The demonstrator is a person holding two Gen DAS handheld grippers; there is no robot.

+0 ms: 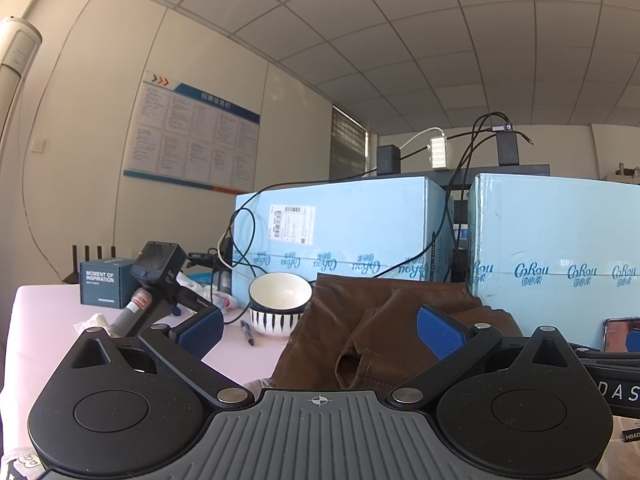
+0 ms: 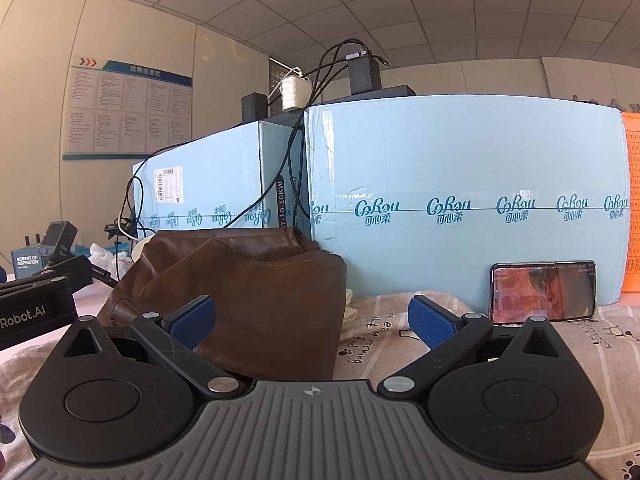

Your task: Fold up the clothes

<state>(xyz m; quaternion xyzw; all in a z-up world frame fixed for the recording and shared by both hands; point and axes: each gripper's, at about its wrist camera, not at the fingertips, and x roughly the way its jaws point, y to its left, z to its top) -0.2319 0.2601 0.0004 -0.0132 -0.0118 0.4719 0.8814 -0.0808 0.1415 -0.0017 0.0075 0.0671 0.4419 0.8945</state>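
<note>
Both grippers, left gripper (image 1: 320,332) and right gripper (image 2: 312,320), gape empty (brown garment (image 2: 256,300) ahead).

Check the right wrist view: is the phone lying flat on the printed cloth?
No, the phone stands on its long edge, screen lit, leaning against the light blue box behind it.

A brown, leather-look garment (image 2: 256,296) lies bunched in a loose, rumpled heap, its smooth surface creased and catching a dull sheen. In the left wrist view the same garment (image 1: 372,328) shows overlapping flaps and a dark fold-pocket near its front edge. Its back edge sits against the pale blue cartons; its front lies on printed cloth.
</note>
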